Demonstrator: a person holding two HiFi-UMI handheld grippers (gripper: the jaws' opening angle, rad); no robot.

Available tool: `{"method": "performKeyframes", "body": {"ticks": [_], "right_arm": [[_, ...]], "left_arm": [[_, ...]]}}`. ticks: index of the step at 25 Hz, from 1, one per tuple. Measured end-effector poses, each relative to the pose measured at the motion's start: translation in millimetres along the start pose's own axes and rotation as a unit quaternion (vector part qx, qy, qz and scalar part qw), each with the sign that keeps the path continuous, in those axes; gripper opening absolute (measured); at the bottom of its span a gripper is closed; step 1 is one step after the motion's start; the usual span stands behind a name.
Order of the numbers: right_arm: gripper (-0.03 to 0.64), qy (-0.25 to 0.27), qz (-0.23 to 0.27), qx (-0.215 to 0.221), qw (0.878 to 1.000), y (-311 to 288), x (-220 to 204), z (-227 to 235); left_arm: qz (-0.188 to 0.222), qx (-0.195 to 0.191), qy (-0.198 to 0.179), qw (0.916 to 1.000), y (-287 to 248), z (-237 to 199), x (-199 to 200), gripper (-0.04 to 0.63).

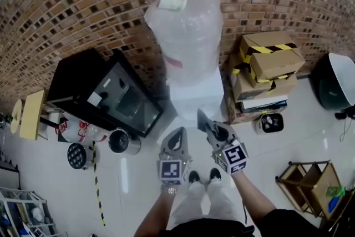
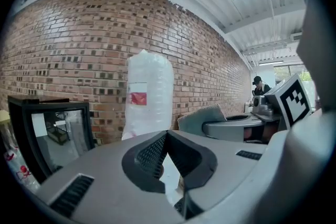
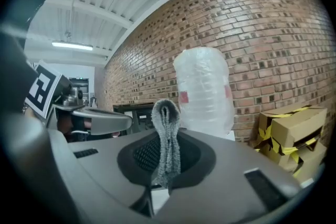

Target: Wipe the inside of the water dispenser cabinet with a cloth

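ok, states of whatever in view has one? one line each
left claw: shut, empty
right claw: shut on the cloth
cloth: folded, pinched upright between the right claw's jaws
water bottle: upright on the dispenser, wrapped in clear plastic
dispenser: cabinet door not visible from here
cardboard boxes: stacked, taped shut

The brick wall (image 1: pixel 83 3) is red-brown, flecked with darker bricks and lined with pale mortar. Before it a cloudy white water bottle (image 1: pixel 188 36) with a red label (image 1: pixel 173 61) stands on a white dispenser (image 1: pixel 194 98), beside a black cabinet (image 1: pixel 105 91) and tan boxes (image 1: pixel 269 61) banded in yellow-and-black striped tape. Both the left gripper (image 1: pixel 177 135) and the right gripper (image 1: pixel 204 121) are grey with black-and-white checked marker cubes (image 1: pixel 172 170); the cloth (image 3: pixel 166 134) is speckled grey, and the floor (image 1: pixel 138 186) is glossy off-white.
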State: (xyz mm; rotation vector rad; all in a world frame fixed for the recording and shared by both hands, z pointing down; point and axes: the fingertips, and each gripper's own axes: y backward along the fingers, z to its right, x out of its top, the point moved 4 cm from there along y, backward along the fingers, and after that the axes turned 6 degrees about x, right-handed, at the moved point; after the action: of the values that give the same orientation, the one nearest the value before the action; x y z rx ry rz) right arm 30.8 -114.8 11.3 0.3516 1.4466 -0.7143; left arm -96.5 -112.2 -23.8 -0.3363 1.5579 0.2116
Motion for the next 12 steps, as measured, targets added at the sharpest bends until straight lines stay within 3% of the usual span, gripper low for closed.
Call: {"method": "performKeyframes", "body": {"ticks": [5,12], "right_arm": [[0.025,0.01,-0.008,-0.003,1.0,-38,-87,39],[0.025,0.028,-0.017,0.044,0.999,-113,-318,91]], "left_arm": [[-0.011,-0.003,0.004,0.9999,-27,-3,-97,0.002],[-0.028,-0.034,-0.017,0.9989,-74,-16,-325,0.002]]}}
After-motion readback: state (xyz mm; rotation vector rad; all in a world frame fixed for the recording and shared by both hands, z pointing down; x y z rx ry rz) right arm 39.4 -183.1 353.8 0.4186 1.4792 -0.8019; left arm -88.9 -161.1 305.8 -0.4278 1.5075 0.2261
